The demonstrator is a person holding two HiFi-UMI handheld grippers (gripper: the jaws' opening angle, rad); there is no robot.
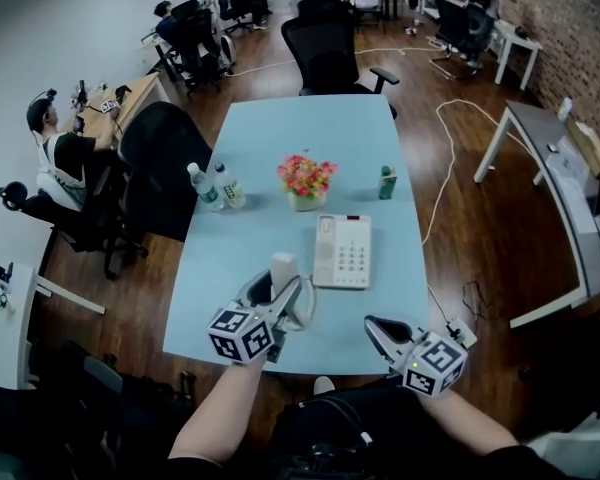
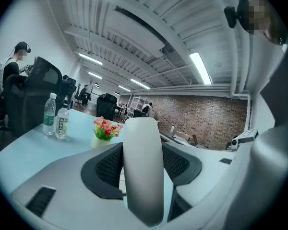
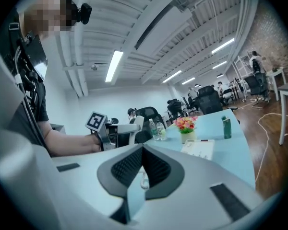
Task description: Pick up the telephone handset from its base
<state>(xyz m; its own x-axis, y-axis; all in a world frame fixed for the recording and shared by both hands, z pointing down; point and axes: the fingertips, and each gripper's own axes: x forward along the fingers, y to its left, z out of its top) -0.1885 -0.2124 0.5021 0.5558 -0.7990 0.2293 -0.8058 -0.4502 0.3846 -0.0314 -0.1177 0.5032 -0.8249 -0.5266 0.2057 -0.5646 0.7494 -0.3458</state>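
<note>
Big open office with brick down one side, and the light-blue worktop carries one phone base, one pot of flowers, two water bottles and one green bottle, all parked toward the middle so the near edge is free for working. The left tongs are clamped on the single white handset, held upright and off the base, just left of it, so I'd call the pickup pretty much done. The right tongs sit pinched together on nothing, off to the side, probably just keeping out of the way.
</note>
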